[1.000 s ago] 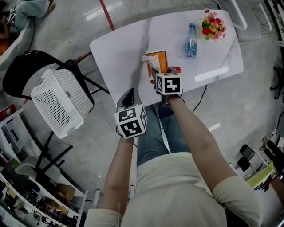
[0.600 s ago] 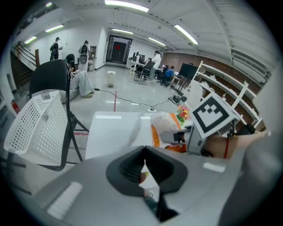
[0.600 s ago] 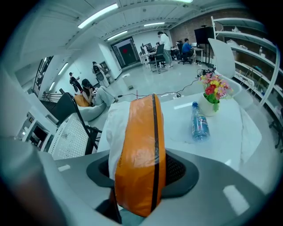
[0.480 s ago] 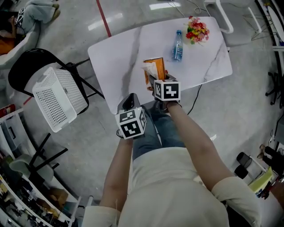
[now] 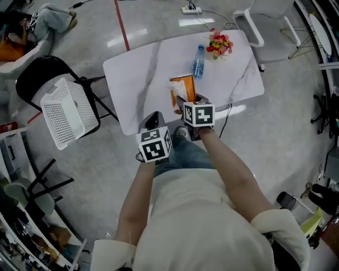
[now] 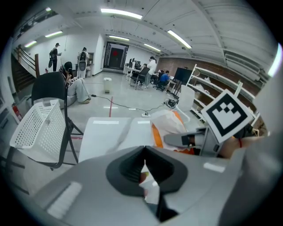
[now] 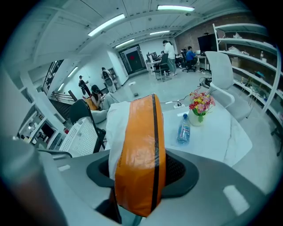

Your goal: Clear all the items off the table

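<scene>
My right gripper (image 5: 186, 101) is shut on an orange and white snack bag (image 5: 182, 89) and holds it upright above the near edge of the white marble table (image 5: 137, 69). The bag (image 7: 140, 154) fills the space between the jaws in the right gripper view. A water bottle (image 5: 198, 62) and a small flower pot (image 5: 219, 44) stand at the far side of the table. My left gripper (image 5: 153, 120) hovers off the table's near edge, left of the right one. Its jaws (image 6: 143, 152) meet at the tips. A pale sliver shows in the slit behind them; I cannot tell what it is.
A white perforated basket (image 5: 66, 112) rests on a black folding chair (image 5: 37, 74) left of the table. A white chair (image 5: 253, 26) stands beyond the table's far right corner, and a power strip (image 5: 190, 9) lies on the floor. My legs are under the near edge.
Both grippers have risen and drawn back toward me, the right one carrying the orange bag up off the table. The table now looks smaller and farther away.
</scene>
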The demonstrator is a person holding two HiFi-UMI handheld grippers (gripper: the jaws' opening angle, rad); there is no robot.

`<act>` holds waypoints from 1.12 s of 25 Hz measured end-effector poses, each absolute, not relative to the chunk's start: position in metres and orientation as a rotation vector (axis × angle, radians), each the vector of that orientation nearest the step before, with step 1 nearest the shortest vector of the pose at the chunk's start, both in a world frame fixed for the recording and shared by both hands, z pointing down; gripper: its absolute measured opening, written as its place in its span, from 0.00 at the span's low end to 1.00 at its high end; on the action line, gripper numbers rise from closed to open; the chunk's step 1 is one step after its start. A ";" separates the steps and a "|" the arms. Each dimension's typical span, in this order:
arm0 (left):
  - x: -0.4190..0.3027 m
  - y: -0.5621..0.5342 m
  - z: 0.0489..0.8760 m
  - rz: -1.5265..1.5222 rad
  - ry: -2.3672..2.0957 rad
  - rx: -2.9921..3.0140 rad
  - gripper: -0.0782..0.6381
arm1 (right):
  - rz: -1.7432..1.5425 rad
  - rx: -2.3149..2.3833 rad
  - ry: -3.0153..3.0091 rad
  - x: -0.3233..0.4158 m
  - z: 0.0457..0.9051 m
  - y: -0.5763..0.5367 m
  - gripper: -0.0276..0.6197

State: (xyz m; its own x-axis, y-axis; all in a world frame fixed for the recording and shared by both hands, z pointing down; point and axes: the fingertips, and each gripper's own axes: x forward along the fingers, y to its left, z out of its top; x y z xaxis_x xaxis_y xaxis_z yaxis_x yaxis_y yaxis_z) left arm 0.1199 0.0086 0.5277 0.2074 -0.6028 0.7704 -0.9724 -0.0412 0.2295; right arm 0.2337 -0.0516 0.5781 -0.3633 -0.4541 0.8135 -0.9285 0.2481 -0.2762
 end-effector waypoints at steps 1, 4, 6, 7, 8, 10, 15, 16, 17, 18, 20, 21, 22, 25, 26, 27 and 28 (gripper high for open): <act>0.123 0.011 0.524 0.618 -1.488 1.736 0.12 | 1.022 1.252 -1.940 0.237 0.573 -0.049 0.42; 0.130 0.018 0.513 0.601 -1.504 1.738 0.12 | 1.008 1.253 -1.979 0.245 0.557 -0.043 0.42; 0.134 0.022 0.506 0.586 -1.517 1.739 0.12 | 0.996 1.248 -2.003 0.251 0.548 -0.036 0.42; 0.137 0.023 0.502 0.576 -1.523 1.741 0.12 | 0.987 1.242 -2.015 0.254 0.544 -0.033 0.42; 0.139 0.024 0.499 0.568 -1.528 1.744 0.12 | 0.976 1.235 -2.027 0.258 0.540 -0.031 0.42; 0.144 0.026 0.492 0.562 -1.542 1.757 0.12 | 0.957 1.224 -2.050 0.266 0.533 -0.026 0.42; 0.156 0.035 0.474 0.551 -1.569 1.787 0.12 | 0.932 1.207 -2.101 0.283 0.515 -0.010 0.42; 0.157 0.037 0.471 0.550 -1.574 1.794 0.12 | 0.924 1.204 -2.112 0.286 0.511 -0.008 0.42; 0.159 0.040 0.469 0.551 -1.578 1.801 0.12 | 0.918 1.200 -2.123 0.288 0.508 -0.006 0.42; 0.161 0.042 0.467 0.553 -1.582 1.806 0.12 | 0.912 1.195 -2.135 0.291 0.504 -0.003 0.42; 0.166 0.047 0.463 0.554 -1.589 1.813 0.12 | 0.899 1.186 -2.159 0.296 0.496 0.001 0.42; 0.168 0.049 0.461 0.553 -1.592 1.814 0.12 | 0.893 1.184 -2.170 0.298 0.492 0.002 0.42; 0.169 0.049 0.459 0.552 -1.595 1.814 0.12 | 0.889 1.183 -2.181 0.300 0.488 0.003 0.42; 0.172 0.050 0.455 0.546 -1.604 1.816 0.12 | 0.885 1.180 -2.206 0.303 0.482 0.006 0.42; 0.172 0.050 0.454 0.544 -1.609 1.817 0.12 | 0.883 1.176 -2.213 0.303 0.481 0.006 0.42; 0.171 0.050 0.452 0.541 -1.615 1.817 0.12 | 0.879 1.169 -2.220 0.302 0.480 0.006 0.42; 0.170 0.049 0.450 0.537 -1.623 1.816 0.12 | 0.873 1.160 -2.226 0.300 0.478 0.006 0.42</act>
State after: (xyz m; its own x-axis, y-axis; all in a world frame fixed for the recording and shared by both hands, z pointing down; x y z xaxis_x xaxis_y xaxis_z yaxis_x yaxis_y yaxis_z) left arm 0.1702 0.0491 0.4502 0.1555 -0.7218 0.6744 -0.9816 -0.0366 0.1873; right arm 0.3001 0.0055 0.4783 -0.5259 -0.5364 0.6601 -0.8421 0.4375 -0.3154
